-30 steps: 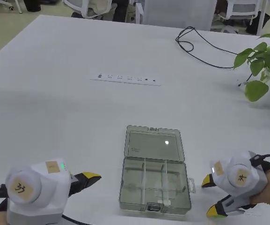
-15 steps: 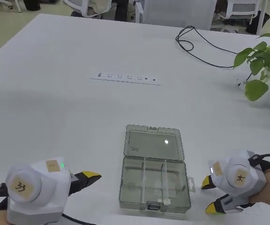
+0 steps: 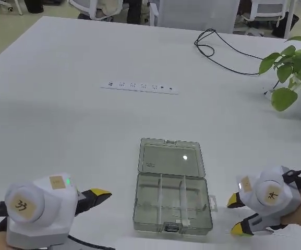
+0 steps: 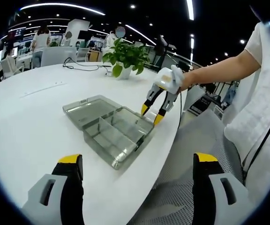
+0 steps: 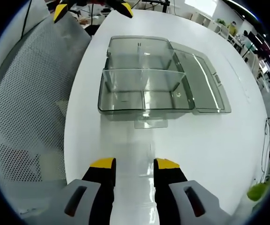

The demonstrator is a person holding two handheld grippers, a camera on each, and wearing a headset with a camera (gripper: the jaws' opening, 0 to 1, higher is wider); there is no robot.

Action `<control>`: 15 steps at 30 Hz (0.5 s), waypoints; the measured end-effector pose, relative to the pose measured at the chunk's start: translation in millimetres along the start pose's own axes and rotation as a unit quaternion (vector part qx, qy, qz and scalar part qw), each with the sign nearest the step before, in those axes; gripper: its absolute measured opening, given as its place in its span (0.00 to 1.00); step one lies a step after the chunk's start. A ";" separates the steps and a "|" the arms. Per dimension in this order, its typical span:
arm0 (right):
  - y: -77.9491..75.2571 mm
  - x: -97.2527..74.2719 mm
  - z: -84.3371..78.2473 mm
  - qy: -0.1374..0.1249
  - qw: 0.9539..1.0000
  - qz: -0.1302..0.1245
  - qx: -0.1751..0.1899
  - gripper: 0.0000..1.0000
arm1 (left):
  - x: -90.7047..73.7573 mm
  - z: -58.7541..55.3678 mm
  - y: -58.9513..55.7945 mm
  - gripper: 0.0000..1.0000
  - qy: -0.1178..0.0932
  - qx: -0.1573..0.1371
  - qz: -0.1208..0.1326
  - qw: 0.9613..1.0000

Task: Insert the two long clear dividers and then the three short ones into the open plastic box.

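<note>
While the left gripper [image 4: 137,158] gapes empty, the right gripper [image 5: 135,162], narrowly parted, hold unclear, should seat dividers [image 5: 142,71] upright in the near-edge box [image 5: 125,102].

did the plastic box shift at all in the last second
No. The plastic box sits at the same distance and angle from the power strip as before, lid open toward it.

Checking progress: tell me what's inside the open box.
Inside the box, two long clear dividers stand lengthwise. Faint cross lines near the front may be short ones, but the clear plastic and glare hide whether any are seated.
</note>
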State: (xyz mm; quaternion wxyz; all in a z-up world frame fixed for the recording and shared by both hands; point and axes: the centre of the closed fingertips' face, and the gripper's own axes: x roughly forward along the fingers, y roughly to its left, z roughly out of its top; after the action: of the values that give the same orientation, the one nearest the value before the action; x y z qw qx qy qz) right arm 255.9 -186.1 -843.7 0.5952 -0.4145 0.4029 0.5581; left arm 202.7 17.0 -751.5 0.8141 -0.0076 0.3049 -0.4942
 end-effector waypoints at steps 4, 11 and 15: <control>-1.7 -11.4 1.6 -0.010 1.000 -0.015 0.009 0.33 | -0.1 2.8 -0.2 1.00 -0.003 -0.004 0.000 1.000; -7.1 -35.8 10.3 -0.030 0.998 -0.050 0.019 0.33 | 0.6 14.3 -0.3 0.98 -0.015 -0.014 -0.001 1.000; -7.9 -52.4 24.8 -0.044 0.996 -0.070 0.012 0.33 | 0.6 28.1 1.5 0.96 -0.035 -0.038 -0.003 0.999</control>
State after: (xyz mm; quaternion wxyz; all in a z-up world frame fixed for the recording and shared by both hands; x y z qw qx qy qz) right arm 261.4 -180.2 -785.7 0.6550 -0.4099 0.3527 0.5278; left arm 218.2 9.1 -729.4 0.8219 -0.0572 0.2948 -0.4841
